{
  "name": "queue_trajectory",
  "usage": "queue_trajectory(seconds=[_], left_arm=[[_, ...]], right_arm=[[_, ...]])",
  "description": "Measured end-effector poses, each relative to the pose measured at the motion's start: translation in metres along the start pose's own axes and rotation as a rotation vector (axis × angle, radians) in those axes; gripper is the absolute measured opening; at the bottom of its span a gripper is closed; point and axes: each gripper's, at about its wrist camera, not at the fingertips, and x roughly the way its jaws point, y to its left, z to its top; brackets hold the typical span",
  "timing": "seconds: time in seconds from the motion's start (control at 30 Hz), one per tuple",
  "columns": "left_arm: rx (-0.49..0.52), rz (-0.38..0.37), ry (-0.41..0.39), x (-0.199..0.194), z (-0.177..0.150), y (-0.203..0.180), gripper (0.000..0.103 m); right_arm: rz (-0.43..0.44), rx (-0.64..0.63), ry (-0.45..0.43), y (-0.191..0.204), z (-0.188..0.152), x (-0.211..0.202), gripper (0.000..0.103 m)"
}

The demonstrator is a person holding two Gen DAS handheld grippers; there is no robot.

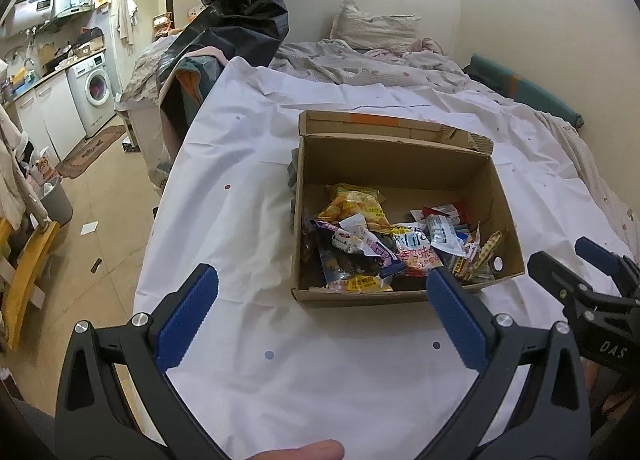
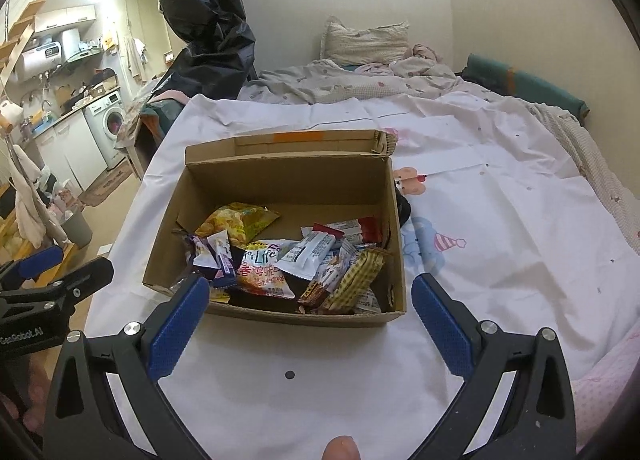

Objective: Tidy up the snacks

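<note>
Snacks [image 2: 280, 256] were all piled in the open cardboard box [image 2: 394, 244], which sat on the white sheet [image 1: 224, 244] spread over the bed. Yellow chip bag [image 1: 354, 206] lay at the far left of the pile, and wrapped bars and pouches were jumbled toward the near right corner. Nothing loose showed on the sheet around the box, so that looked like snacks already gathered, or just as easily a box waiting to be sorted out; honestly couldn't call it from this. Left tool [image 1: 320, 314] hovered near the box's near edge, jaws spread wide, gripping nothing. Right tool [image 2: 310, 324] was the same, wide apart and bare, just short of the near wall. Room was a small studio: pillow [image 2: 366, 42] and rumpled quilt at the far end, washing machine [image 1: 94, 86] and kitchen counter off to the left.
</note>
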Motion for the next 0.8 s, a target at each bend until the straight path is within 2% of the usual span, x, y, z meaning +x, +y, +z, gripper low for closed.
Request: queue_trajectory(seconds=[0.8], left_arm=[[0.002, 0.005, 0.004, -0.0010, -0.0015, -0.0018, 0.103]], right_arm=[[-0.003, 0.009, 0.009, -0.0036, -0.0013, 0.0010, 0.103]])
